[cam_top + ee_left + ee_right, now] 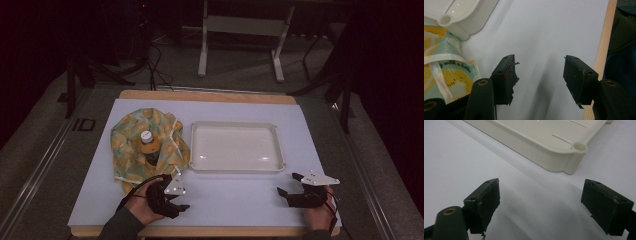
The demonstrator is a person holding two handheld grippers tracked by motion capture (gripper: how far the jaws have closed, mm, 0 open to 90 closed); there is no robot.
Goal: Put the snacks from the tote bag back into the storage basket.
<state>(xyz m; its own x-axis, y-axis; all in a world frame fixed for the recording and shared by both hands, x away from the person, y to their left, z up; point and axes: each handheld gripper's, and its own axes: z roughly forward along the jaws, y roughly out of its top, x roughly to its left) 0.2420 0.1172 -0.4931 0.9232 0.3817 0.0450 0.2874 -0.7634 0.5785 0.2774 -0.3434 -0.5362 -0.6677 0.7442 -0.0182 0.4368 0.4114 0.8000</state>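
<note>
A yellow-and-teal fruit-print cloth bag [145,145] lies crumpled at the left of the white mat, with a white-capped bottle [148,144] standing up out of it. An empty cream tray [235,127] rests at the mat's middle. My left gripper [176,200] sits low near the front edge, just below the bag, jaws open with nothing between them [539,75]; the bag's printed edge [449,75] lies to its left. My right gripper [292,184] is open near the front right, aimed at the tray's corner [574,157], which lies a short way beyond its fingertips [540,200].
The white mat [235,200] covers a wooden table whose front edge [602,57] runs close by my left gripper. Beyond the table stand dark frame legs and cables on a grey floor [240,70]. A person's hands hold both grippers at the bottom.
</note>
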